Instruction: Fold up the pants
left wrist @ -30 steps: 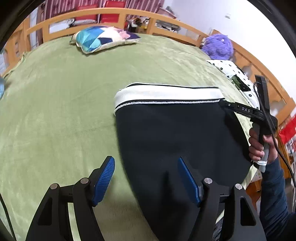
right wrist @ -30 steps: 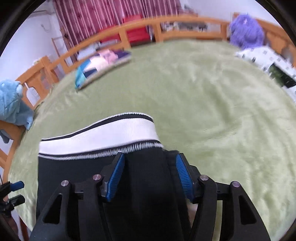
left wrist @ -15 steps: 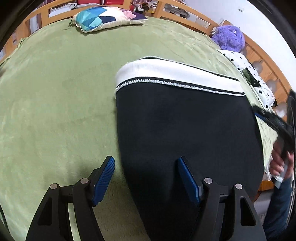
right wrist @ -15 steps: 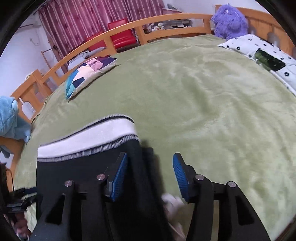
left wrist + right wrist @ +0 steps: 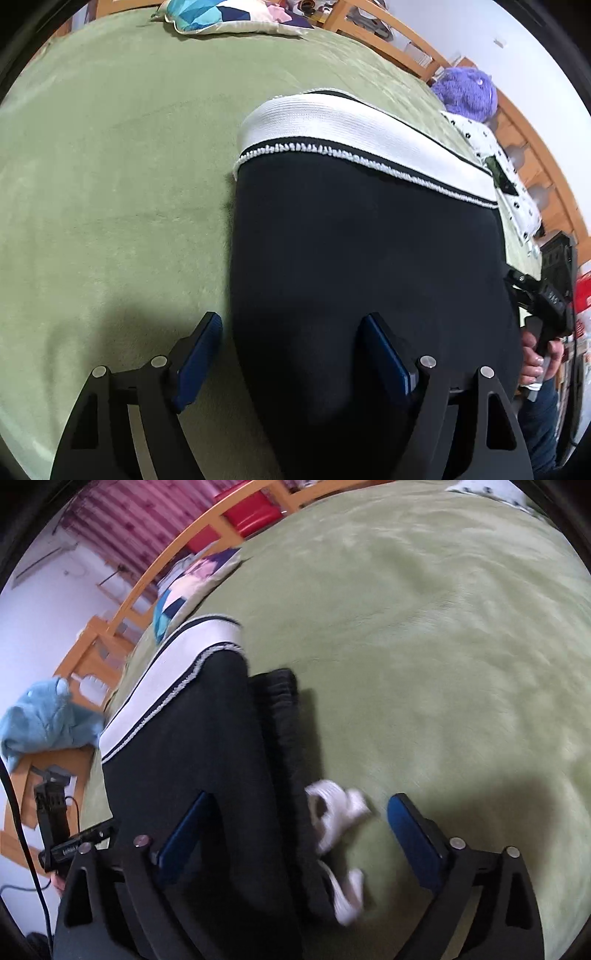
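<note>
Both units are built alike: the left gripper [image 5: 291, 354] and right gripper [image 5: 295, 834] are carried on matte black Y-shaped arms, each fitted with ribbed blue pads [image 5: 199, 358] and round silver screws [image 5: 159, 361]. A black cable [image 5: 14, 805] is routed past the left unit's black handle. A dark blue sleeve [image 5: 539, 424] is worn at the right hand [image 5: 541, 360].
</note>
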The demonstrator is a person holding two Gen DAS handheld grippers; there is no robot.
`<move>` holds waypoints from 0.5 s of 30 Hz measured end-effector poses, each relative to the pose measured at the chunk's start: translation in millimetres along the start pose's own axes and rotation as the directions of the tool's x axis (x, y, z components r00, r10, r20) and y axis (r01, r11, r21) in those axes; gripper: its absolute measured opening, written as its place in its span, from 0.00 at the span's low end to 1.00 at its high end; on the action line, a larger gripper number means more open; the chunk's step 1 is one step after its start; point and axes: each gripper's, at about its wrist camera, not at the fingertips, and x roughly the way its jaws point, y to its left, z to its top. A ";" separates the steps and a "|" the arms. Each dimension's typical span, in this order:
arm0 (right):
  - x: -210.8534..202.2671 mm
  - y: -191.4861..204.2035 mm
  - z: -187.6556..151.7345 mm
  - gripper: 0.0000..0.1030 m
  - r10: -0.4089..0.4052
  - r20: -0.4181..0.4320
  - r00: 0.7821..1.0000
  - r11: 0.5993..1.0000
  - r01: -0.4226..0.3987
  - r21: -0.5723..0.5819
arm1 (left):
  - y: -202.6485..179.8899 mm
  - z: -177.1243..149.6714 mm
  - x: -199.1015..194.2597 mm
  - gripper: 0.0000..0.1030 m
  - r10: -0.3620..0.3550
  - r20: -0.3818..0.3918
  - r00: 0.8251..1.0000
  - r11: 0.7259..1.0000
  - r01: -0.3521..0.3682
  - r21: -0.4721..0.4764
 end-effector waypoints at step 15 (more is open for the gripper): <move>-34.8 46.5 -5.4 0.22 0.040 0.099 0.994 0.999 -0.042 0.017 | -5.2 12.2 -34.2 0.17 -0.134 0.081 0.988 0.991 0.134 0.001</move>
